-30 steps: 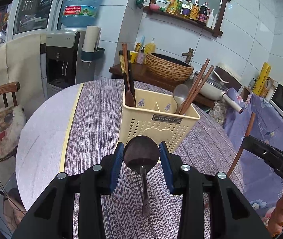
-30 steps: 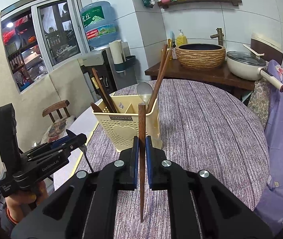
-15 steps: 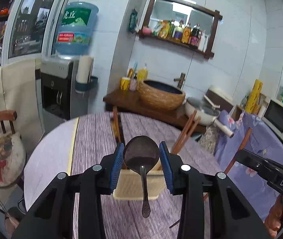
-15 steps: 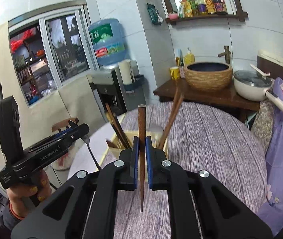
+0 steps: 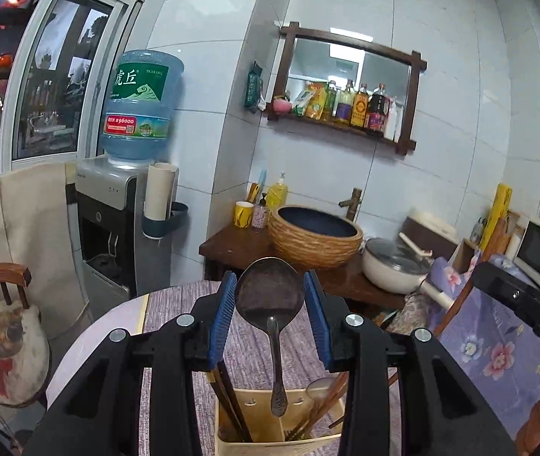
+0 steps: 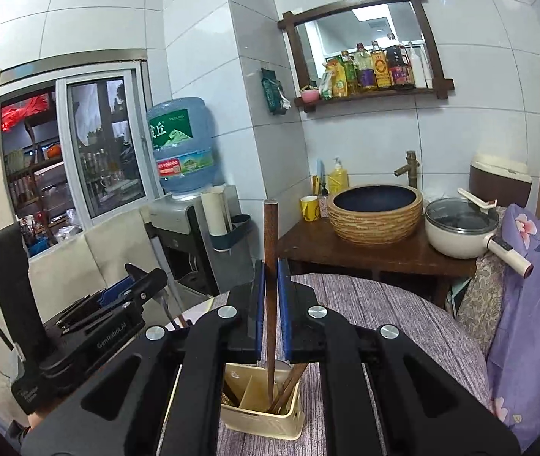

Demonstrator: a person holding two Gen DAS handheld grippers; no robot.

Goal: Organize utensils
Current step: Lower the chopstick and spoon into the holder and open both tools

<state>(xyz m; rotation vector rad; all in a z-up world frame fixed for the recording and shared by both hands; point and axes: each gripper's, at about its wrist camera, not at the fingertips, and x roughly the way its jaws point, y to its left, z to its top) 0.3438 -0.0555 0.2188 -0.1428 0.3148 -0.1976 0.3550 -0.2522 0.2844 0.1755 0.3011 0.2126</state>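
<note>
- The left gripper [image 5: 270, 317] clasps a metal spoon [image 5: 270, 296] by its bowl, the blue pads [image 5: 220, 323] pressing on either edge of the bowl.
- The spoon hangs with its long axis close to vertical: bowl up between the pads, handle pointing straight down, the handle's end over the cream utensil caddy [image 5: 270, 444] below.
- The spoon is dull grey steel; its bowl looks dark and tarnished, and the handle widens into an embossed tip.
- The right gripper [image 6: 270, 304] is clenched tight on a single dark wooden chopstick [image 6: 270, 266], the blue pads [image 6: 258, 304] nearly meeting on its shaft.
- The chopstick stands upright, its thick square end rising above the pads and its thin end pointing down into a compartment of the caddy [image 6: 262, 421], among other chopsticks [image 6: 289, 387] leaning there.
- It is reddish brown with a slight grain, tapering downward.
- The caddy is pale yellow plastic with inner dividers, and stands on a round table [image 6: 403, 323] under a purple striped cloth.
- In the left wrist view it also holds dark chopsticks [image 5: 232, 402] on its left side and brown ones with a pale spoon [image 5: 319, 383] on its right.
</note>
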